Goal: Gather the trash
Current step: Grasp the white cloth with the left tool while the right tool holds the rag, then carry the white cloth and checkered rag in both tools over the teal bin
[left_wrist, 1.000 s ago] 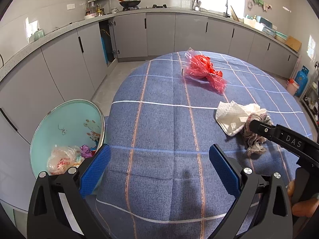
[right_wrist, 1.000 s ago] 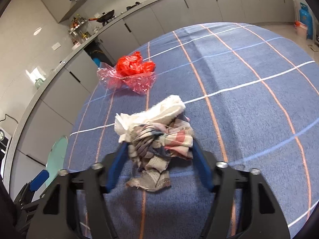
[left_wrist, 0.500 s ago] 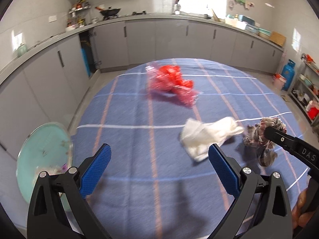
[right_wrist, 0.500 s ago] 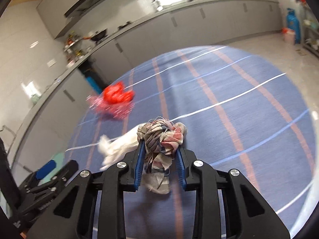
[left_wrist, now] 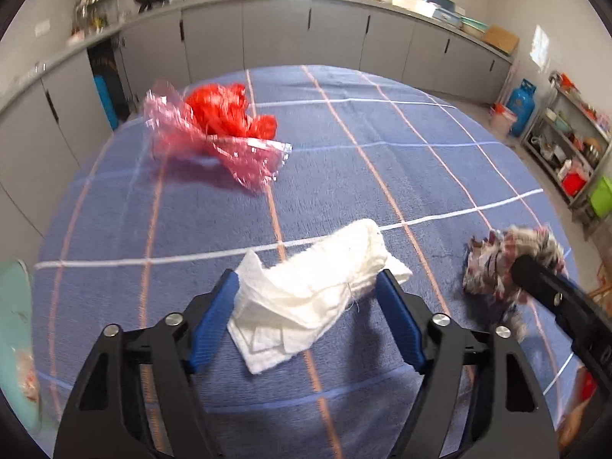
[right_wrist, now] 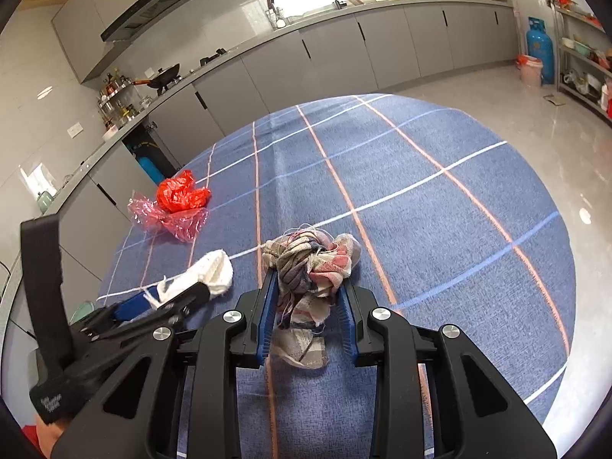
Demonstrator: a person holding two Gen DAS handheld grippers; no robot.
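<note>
My right gripper [right_wrist: 308, 306] is shut on a crumpled plaid rag [right_wrist: 311, 264] and holds it above the blue checked tablecloth [right_wrist: 440, 199]; the rag also shows in the left wrist view [left_wrist: 505, 256]. My left gripper [left_wrist: 308, 306] is open, its blue fingers either side of a crumpled white cloth [left_wrist: 313, 294] that lies on the cloth-covered table; the white cloth also shows in the right wrist view [right_wrist: 210, 273]. A red plastic bag with pink film [left_wrist: 218, 130] lies further back on the left, and also shows in the right wrist view [right_wrist: 176, 202].
A teal bin [left_wrist: 15, 329] with trash inside stands off the table's left edge. Grey kitchen cabinets [left_wrist: 306, 34] line the back wall. A blue gas cylinder [left_wrist: 520, 103] and a metal shelf rack [left_wrist: 573, 141] stand at the right.
My left gripper moved right and forward from beside the bin until its fingers straddle the white cloth. My right gripper closed on the plaid rag and lifted it.
</note>
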